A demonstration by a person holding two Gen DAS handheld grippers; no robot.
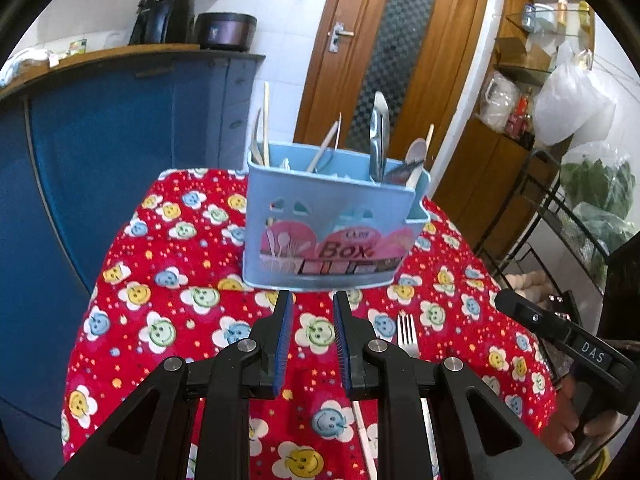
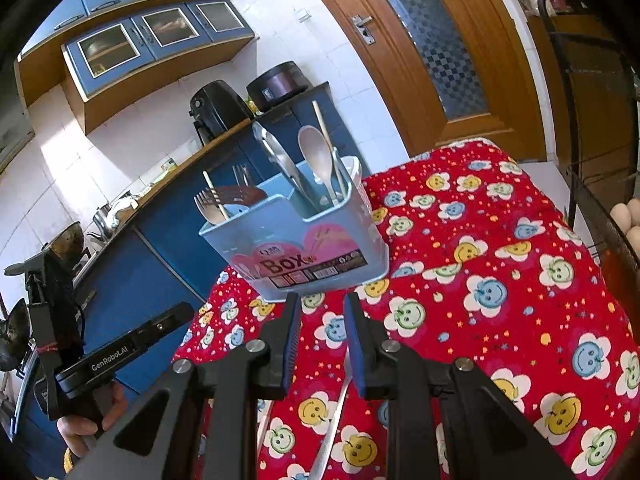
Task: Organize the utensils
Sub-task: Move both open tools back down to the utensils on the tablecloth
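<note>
On the desk point(image 1: 120, 320), under a red cloth printed with smiling flowers, the pale blue utensil box point(image 1: 332, 236) stands upright near the far edge, centre of the left wrist frame.

Left wrist view, left to right:
- Blue cabinet point(image 1: 100, 152) fills the left side; a black appliance point(image 1: 162, 14) and a dark pot point(image 1: 226, 30) sit on its top.
- Box holds wooden sticks, metal tongs point(image 1: 379, 136) and a wooden spoon point(image 1: 416, 152), handles down.
- Left gripper point(image 1: 313, 300), lower centre: jaws parted by a narrow gap, nothing between them, only cloth showing. Tips sit just short of the box base.
- A fork point(image 1: 407, 334) lies flat on the cloth just right of the jaws, tines toward the box; its handle runs under the right finger.
- Right gripper's body shows at the right edge, a hand wrapped round its grip.

Right wrist view, left to right:
- Left gripper's handle and the hand on it, lower left.
- Box at centre, tilted by the lens.
- Right gripper point(image 2: 322, 300): jaws slightly apart, pinching nothing. A pale slim handle point(image 2: 336, 412) lies on the cloth below the gap; contact cannot be judged.
</note>
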